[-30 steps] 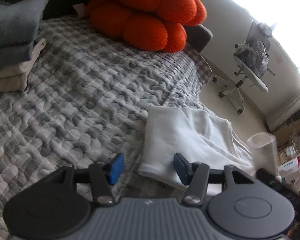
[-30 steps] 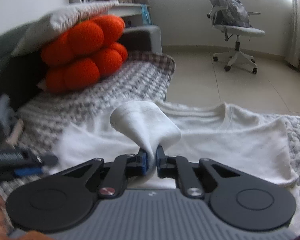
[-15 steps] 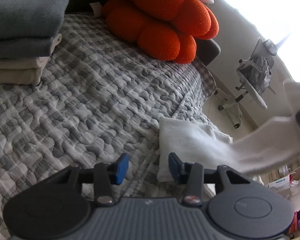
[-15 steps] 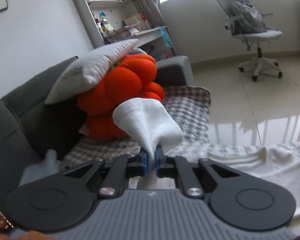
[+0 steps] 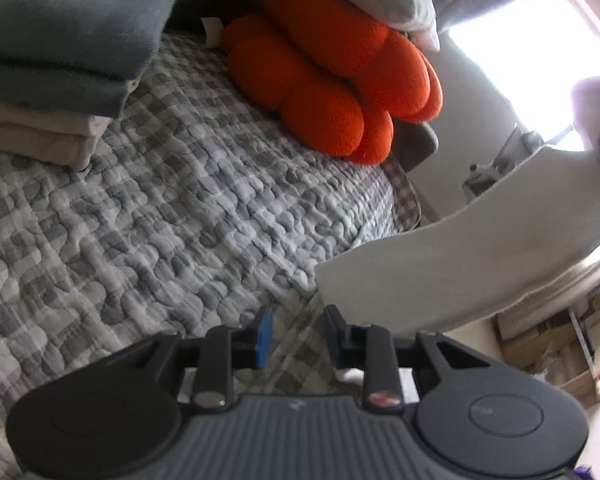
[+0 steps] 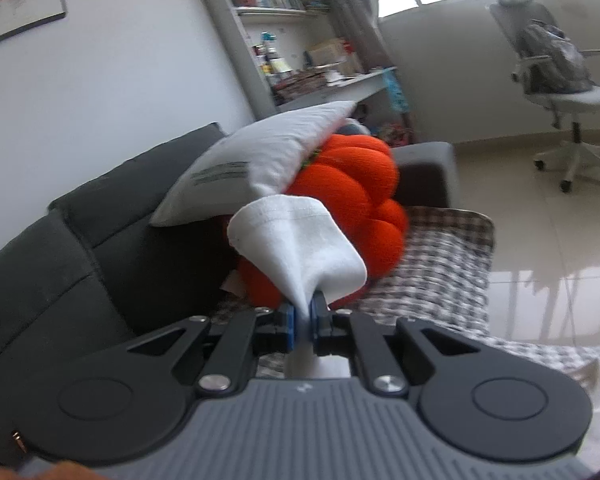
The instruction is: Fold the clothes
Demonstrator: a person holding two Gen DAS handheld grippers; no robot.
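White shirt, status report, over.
Right gripper shut on white shirt, lifted off quilt. Left gripper closing, nothing between pads. Nothing in the way.

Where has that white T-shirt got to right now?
The white T-shirt is pinched in the right gripper, in front of the orange cushion; the left view shows it stretched above the checked quilt.
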